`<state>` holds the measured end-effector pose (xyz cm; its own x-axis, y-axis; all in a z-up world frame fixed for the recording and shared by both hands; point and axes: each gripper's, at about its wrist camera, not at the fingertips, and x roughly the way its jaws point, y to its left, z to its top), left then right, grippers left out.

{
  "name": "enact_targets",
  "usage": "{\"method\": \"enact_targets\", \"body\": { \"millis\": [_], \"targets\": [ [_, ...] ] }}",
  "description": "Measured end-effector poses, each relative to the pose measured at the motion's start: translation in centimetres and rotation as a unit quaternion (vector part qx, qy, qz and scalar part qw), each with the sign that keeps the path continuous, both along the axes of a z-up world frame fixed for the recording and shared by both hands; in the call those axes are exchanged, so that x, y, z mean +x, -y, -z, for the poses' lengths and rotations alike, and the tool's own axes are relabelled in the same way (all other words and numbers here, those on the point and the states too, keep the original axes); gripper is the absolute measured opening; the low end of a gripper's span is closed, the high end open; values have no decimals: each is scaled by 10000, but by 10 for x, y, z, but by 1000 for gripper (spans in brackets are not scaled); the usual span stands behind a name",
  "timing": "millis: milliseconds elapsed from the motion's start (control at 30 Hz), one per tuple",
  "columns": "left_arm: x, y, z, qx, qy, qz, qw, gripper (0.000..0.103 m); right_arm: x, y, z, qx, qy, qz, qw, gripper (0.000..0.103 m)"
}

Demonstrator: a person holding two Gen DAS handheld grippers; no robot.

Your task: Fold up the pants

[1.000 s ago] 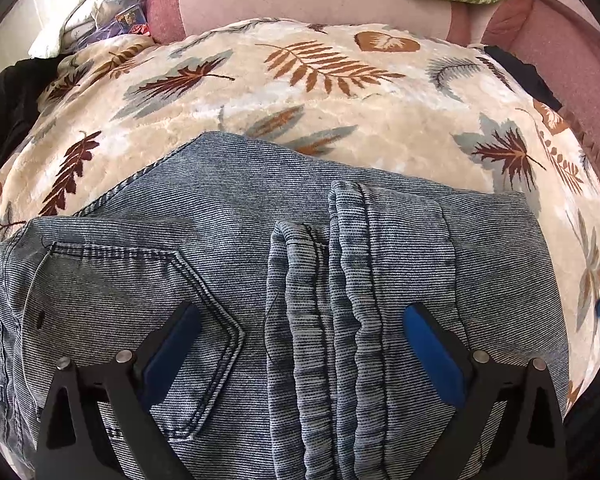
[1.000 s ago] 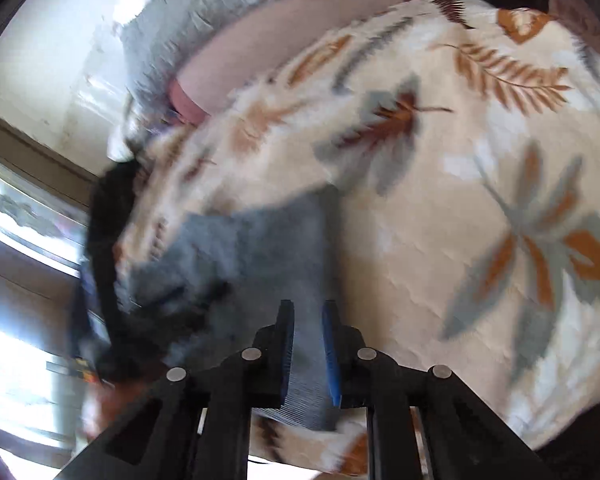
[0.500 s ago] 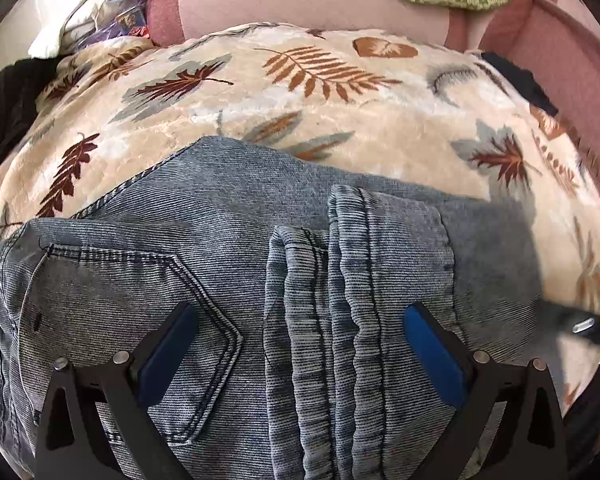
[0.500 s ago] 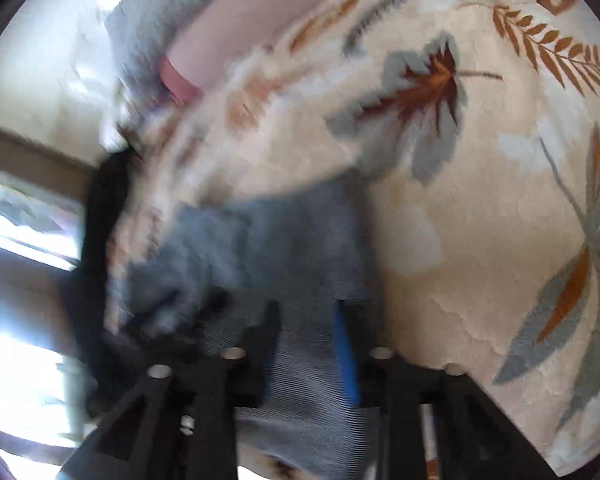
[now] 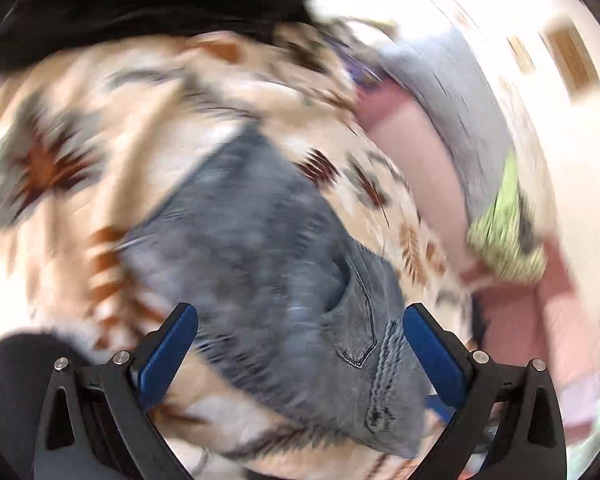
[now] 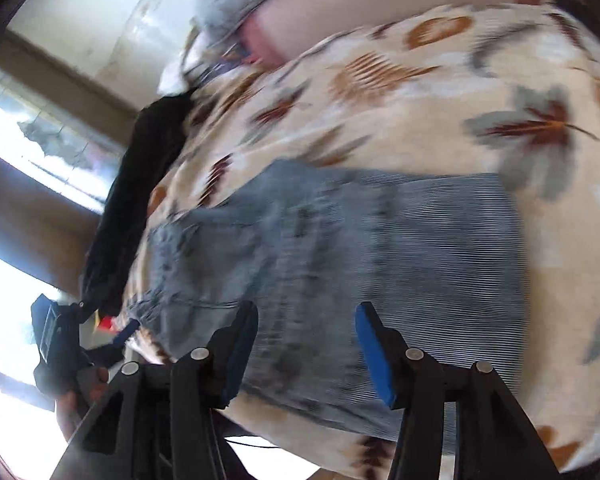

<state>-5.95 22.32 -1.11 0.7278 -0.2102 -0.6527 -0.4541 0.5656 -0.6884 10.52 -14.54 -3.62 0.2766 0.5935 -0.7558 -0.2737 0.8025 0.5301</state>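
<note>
Both views motion-blurred. Folded denim pants (image 6: 380, 264) flat on leaf-print blanket (image 6: 480, 80), below and ahead of right gripper (image 6: 306, 350). Right gripper jaws opening, blue pads apart, nothing between them, denim lying beneath the gap, no pad pressing on it. Black garment (image 6: 140, 184) along blanket edge, left of right gripper, well apart from pants. Pink cushion (image 6: 360, 4) beyond blanket, far ahead. Bright window (image 6: 40, 144) far left. Left gripper seen low left in right view as dark shape with blue tip (image 6: 126, 330), off the blanket edge, just beside pants' left end.

Left gripper (image 5: 300, 354) jaws wide apart, empty, pants (image 5: 268, 264) beneath and ahead, pocket stitching and waistband near its right pad; contact not visible. Black garment (image 5: 148, 4) far ahead at top. Green patterned cloth (image 5: 508, 236) right of gripper on pink sofa (image 5: 540, 320). Nothing standing between either gripper and the pants.
</note>
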Motion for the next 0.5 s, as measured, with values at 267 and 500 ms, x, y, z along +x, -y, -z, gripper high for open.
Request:
{"method": "enact_targets", "body": {
  "millis": [267, 500],
  "targets": [
    [4, -30, 51, -888, -348, -321, 9949, 101, 14, -71, 16, -98, -258, -502, 9984, 55],
    [23, -30, 48, -728, -30, -283, 9969, 77, 30, -89, 18, -44, -475, -475, 9977, 56]
  ]
}}
